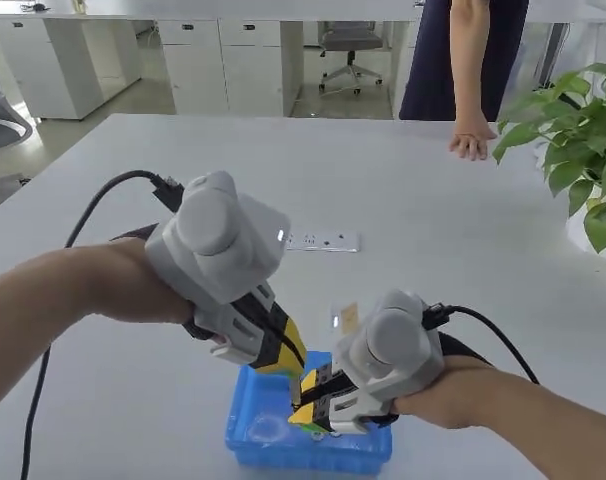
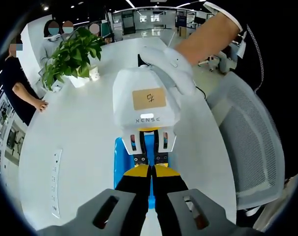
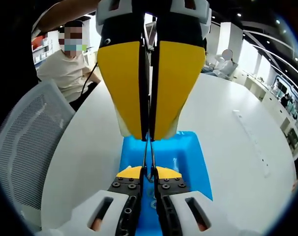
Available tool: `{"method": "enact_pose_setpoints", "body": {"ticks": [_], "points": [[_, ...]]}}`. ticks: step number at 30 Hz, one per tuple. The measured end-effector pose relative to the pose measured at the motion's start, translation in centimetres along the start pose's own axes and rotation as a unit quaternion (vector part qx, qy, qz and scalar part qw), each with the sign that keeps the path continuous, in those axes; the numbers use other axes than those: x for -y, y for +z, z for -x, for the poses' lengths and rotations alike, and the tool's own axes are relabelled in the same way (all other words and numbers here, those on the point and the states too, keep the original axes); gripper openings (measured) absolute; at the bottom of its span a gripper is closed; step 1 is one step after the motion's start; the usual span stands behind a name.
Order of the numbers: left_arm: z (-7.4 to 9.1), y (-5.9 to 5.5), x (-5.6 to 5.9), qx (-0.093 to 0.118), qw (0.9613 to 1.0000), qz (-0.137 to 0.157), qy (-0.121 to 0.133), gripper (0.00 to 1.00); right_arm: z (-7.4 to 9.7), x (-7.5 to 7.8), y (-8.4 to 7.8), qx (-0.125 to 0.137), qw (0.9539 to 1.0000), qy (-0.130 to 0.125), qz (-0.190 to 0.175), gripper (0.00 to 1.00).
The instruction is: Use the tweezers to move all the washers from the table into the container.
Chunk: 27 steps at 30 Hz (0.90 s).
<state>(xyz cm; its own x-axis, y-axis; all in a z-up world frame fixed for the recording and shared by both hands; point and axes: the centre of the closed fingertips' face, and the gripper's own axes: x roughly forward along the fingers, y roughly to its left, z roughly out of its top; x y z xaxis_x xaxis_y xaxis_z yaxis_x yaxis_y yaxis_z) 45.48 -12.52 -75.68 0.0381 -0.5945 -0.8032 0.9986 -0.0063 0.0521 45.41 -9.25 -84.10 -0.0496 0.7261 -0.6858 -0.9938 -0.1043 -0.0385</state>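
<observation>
On the white table (image 1: 433, 220), the left gripper (image 1: 295, 366) is being held at about 10 o'clock of the blue container (image 1: 245, 438), with its yellow-tipped jaws slanting down over the container's near rim. Its jaws are being kept pressed together, and in the right gripper view the thin metal tweezers (image 3: 147, 152) are being pinched in the slit between them. The tweezers are being held with their long axis running from 12 o'clock to 6 o'clock in that view, and the tip is pointing down over the container's open top. A faint round shape is lying on the container's floor, but what it is cannot be told.

The right gripper (image 1: 301, 405) is being held at about 3 o'clock of the container, nose to nose with the left one. Its jaws are being drawn close on either side of the tweezers' lower end; whether they are actually squeezing the blades cannot be told.

At 12 o'clock of the container, well apart from it, a white power strip (image 1: 323, 242) is lying flat. At 2 o'clock, a person's hand (image 1: 470, 146) is being rested on the table's far edge, beside a leafy plant (image 1: 583, 140).
</observation>
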Motion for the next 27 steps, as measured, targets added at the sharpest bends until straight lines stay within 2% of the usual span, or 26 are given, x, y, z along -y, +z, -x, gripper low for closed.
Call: {"method": "enact_pose_setpoints", "body": {"ticks": [15, 22, 27], "points": [[-1.9, -1.2, -0.6, 0.002, 0.9999, 0.010, -0.001, 0.04, -1.2, 0.4, -1.8, -0.019, 0.9997, 0.012, -0.009, 0.10], [-2.3, -1.8, -0.5, 0.002, 0.9999, 0.016, -0.003, 0.04, -1.8, 0.1, -2.3, -0.027, 0.9994, 0.020, -0.008, 0.10], [-2.3, -1.8, -0.7, 0.005, 0.9998, 0.019, 0.000, 0.04, -1.8, 0.2, -2.3, -0.027, 0.9994, 0.019, -0.010, 0.10]]}}
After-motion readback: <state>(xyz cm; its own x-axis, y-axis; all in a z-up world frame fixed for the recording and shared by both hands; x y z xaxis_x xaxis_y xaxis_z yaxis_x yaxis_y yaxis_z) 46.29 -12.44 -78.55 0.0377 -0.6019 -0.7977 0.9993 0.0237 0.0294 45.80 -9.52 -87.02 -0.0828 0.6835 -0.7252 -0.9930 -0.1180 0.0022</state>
